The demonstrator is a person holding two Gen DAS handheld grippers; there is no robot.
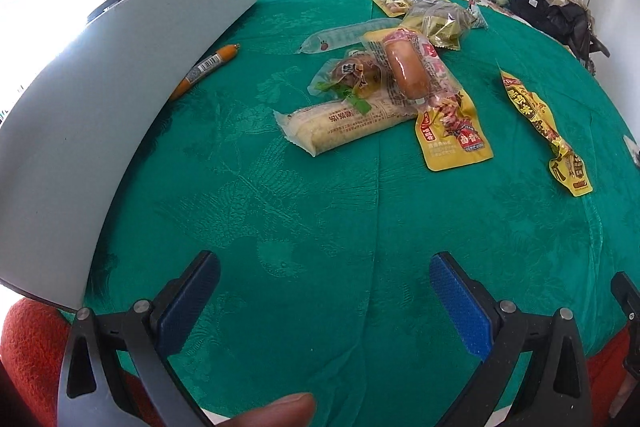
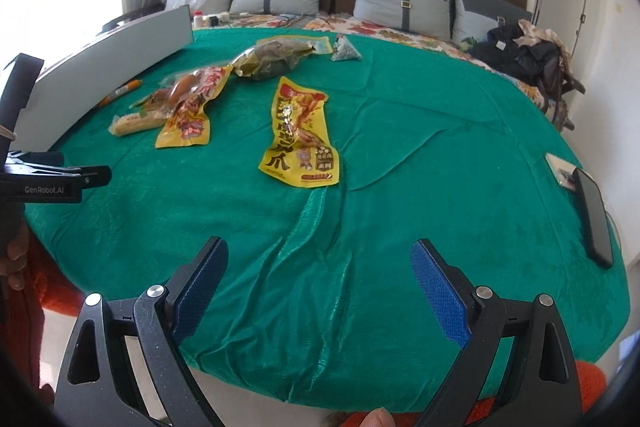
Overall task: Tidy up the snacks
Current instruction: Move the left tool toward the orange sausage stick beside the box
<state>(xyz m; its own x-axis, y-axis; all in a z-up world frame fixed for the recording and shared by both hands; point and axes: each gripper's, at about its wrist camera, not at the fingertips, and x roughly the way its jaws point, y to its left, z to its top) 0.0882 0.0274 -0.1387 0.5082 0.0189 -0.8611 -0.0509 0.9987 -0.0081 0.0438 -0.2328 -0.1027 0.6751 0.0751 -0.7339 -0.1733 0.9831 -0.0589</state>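
Snacks in crinkly plastic wrappers are lying scattered on the green embossed cloth (image 1: 280, 227) covering the bed. Taking the long pale corn-cob pack (image 1: 340, 127) as the landmark: a clear-wrapped pink sausage (image 1: 404, 67) is resting on its far end, a yellow printed pouch (image 1: 452, 139) is touching its right end, and a thin orange sausage stick (image 1: 204, 69) is lying well to its left, beside the grey flat board (image 1: 120, 87). Another yellow chicken-feet pouch (image 2: 300, 135) is sitting apart, farther right of the corn (alone on the cloth). More greenish packets (image 2: 272, 61) are lying beyond it. The left hand-held gripper (image 1: 324, 287) and the right hand-held gripper (image 2: 320, 279) are both hovering with fingers spread wide, gripping nothing.
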